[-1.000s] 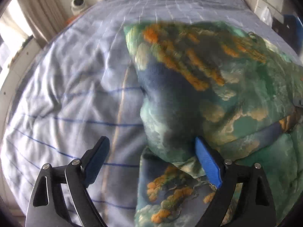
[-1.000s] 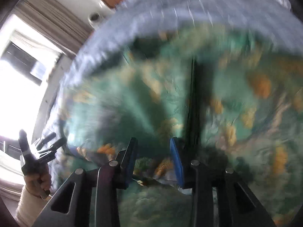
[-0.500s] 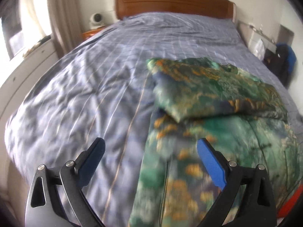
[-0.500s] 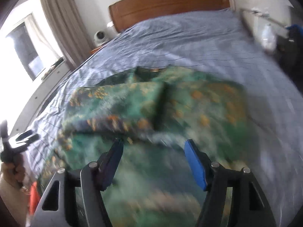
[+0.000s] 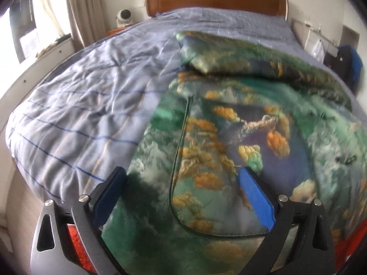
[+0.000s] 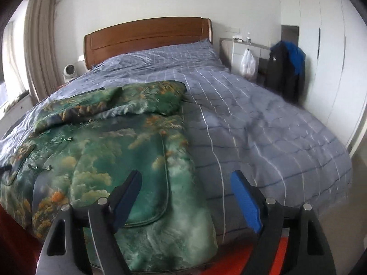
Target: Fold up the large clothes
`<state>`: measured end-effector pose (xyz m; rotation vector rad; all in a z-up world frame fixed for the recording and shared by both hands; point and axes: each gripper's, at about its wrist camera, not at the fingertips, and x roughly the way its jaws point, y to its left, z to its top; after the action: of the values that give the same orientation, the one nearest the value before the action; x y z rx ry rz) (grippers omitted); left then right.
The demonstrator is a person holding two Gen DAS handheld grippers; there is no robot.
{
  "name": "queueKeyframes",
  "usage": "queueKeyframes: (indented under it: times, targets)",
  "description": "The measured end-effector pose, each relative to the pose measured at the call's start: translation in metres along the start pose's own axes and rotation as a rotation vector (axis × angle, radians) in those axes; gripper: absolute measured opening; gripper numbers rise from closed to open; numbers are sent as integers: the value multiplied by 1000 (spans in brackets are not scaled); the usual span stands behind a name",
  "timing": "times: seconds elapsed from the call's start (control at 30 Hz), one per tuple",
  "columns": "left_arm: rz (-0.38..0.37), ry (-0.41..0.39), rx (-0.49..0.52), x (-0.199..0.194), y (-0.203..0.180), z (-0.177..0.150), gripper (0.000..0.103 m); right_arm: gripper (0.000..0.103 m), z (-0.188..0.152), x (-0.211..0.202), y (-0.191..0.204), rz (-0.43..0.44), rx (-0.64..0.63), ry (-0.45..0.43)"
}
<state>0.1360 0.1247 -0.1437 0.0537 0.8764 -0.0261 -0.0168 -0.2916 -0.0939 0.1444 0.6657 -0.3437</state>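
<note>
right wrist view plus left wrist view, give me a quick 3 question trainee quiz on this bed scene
1. True or false: the green printed garment lies on the blue checked bedspread.
2. Multiple choice: What is between the fingers of the right hand-held gripper? A) a pinched sleeve B) nothing gripped C) a pillow
3. Short answer: Which part of the garment is already folded over, the end near the wooden headboard or the near end?

Key:
1. True.
2. B: its jaws are opening, with the garment's hem only lying below them. The left hand-held gripper also grips nothing.
3. The end near the headboard; the sleeves lie doubled across it.
</note>
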Motion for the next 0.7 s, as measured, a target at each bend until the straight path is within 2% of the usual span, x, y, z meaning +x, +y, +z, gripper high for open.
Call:
queueKeyframes:
  times: [0.07, 0.4, 0.7]
  targets:
    - [6, -10, -8, -1, 2, -3, 103, 79, -4, 8, -6, 21, 44, 14]
    - [-84, 42, -92, 15, 18, -8, 103, 79, -20, 35, -21, 42, 115, 102]
    - [-68, 37, -69, 15, 14, -9, 103, 83, -24, 44, -21, 49, 136, 134]
